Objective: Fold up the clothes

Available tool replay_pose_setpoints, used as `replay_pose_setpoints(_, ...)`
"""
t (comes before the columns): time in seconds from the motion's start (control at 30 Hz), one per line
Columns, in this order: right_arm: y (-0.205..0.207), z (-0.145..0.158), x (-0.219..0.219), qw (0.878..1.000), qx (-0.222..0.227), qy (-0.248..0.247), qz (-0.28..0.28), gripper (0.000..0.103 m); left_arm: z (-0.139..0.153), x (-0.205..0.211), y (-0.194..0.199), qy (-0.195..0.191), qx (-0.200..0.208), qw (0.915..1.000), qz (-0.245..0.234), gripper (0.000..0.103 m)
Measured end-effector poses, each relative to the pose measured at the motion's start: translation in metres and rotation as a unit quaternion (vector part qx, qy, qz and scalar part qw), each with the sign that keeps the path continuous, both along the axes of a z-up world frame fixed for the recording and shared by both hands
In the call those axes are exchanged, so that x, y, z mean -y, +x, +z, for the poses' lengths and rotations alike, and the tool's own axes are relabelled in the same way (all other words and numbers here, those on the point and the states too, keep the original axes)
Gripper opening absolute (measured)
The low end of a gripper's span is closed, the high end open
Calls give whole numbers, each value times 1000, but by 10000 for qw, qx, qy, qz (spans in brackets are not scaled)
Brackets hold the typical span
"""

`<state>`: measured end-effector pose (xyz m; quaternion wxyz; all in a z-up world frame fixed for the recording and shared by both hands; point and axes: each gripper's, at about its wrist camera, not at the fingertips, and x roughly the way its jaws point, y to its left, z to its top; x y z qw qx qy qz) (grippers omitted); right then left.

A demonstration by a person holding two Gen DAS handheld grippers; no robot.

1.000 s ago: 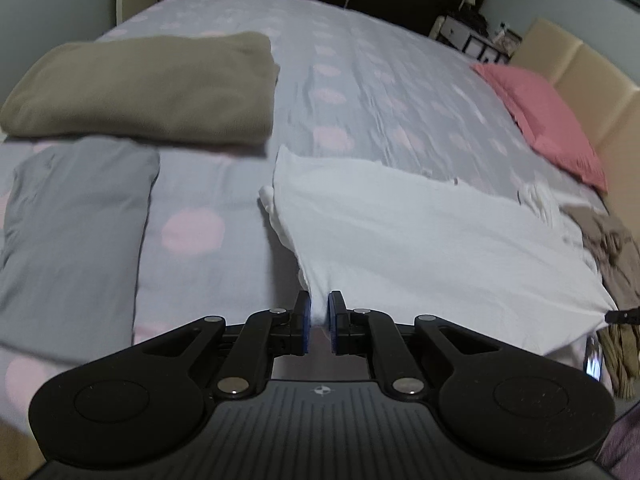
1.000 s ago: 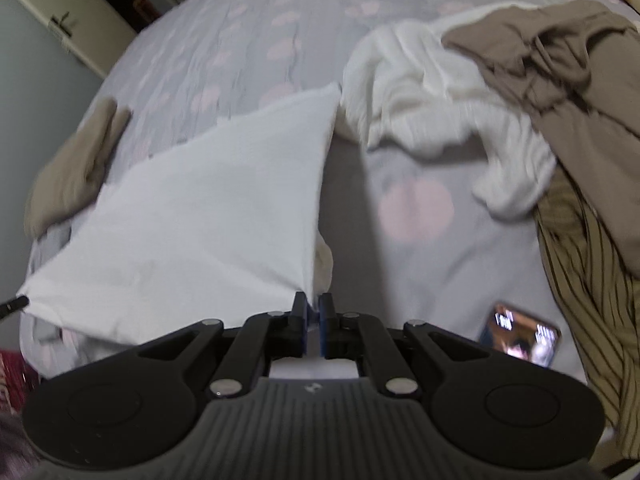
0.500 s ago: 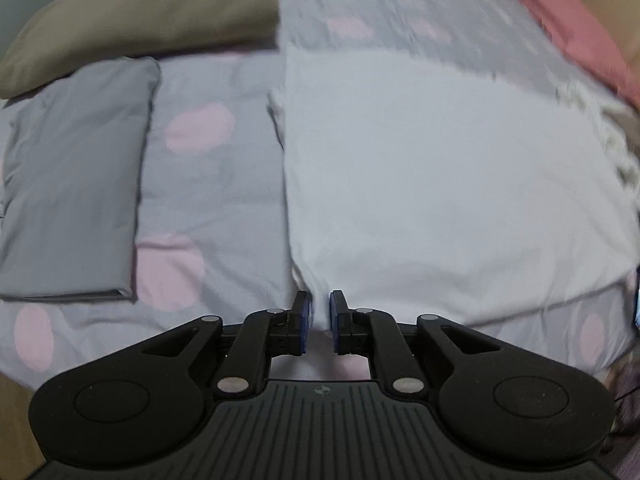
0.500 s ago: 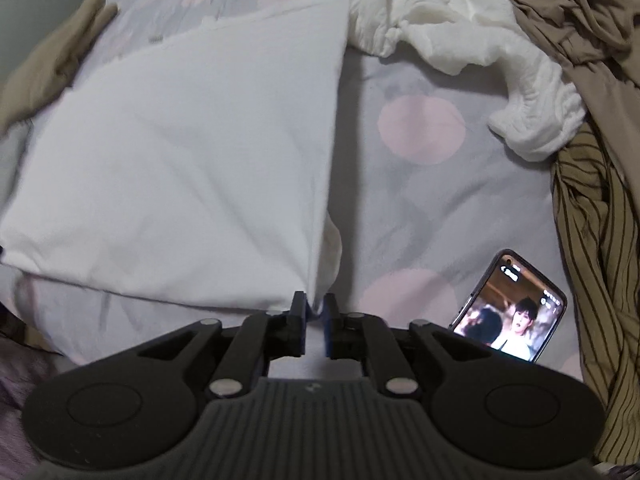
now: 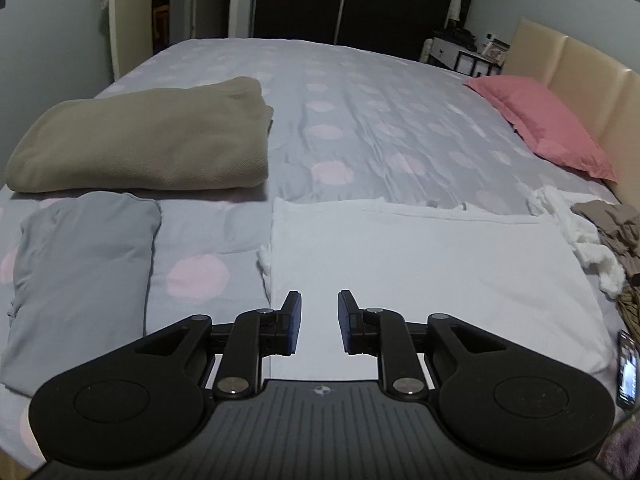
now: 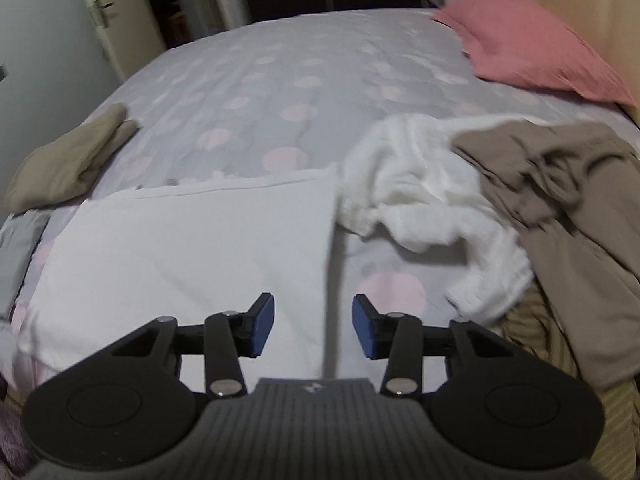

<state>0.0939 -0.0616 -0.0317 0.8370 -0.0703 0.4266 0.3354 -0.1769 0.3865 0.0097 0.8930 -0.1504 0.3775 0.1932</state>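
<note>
Left wrist view: the left gripper (image 5: 319, 322) now stands with its jaws parted to a moderate gap and nothing between them; a moment ago they were pinched together on the near corner of the white garment (image 5: 424, 268). That garment now lies flat on the bed (image 5: 360, 128), spread ahead of the jaws and out to their right, its left edge running just left of the left jaw. To the left of the jaws lies a folded grey piece (image 5: 80, 276), and beyond it a folded khaki piece (image 5: 148, 140). Far right, a crumpled pile (image 5: 600, 232) sits beside the garment, and a phone (image 5: 626, 368) lies at the frame edge.

Right wrist view: the right gripper (image 6: 313, 330) is likewise opened, a little wider, and empty, where it was clamped on the cloth before. The garment's right edge runs forward between the jaws, with the sheet itself under and left of the left jaw. Unfolded white and tan clothes (image 6: 500, 200) lie ahead to the right, and a pink pillow (image 6: 528, 48) lies beyond.

Both releases suggest one fold has been laid down, and a fresh grasp would come next.

No brand, label or readable writing shows; the phone screen is too small to read.
</note>
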Motion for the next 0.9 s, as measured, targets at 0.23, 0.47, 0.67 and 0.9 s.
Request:
replay_pose_setpoints(0.23, 17, -7, -15, 9992, -393, -49, 88, 53, -12, 5, 36, -9, -219, 9998, -41, 25)
replay_pose_setpoints(0.47, 37, -18, -19, 9973, -655, -189, -276, 57, -23, 19, 72, 211, -439, 9983, -305, 32)
replay_pose_setpoints(0.67, 56, -41, -22, 9942, -972, -246, -388, 58, -36, 36, 102, 298, -727, 9944, -701, 32)
replay_pose_setpoints(0.9, 70, -69, -26, 9886, -1409, -320, -431, 58, -52, 39, 129, 197, -980, 9921, -758, 34)
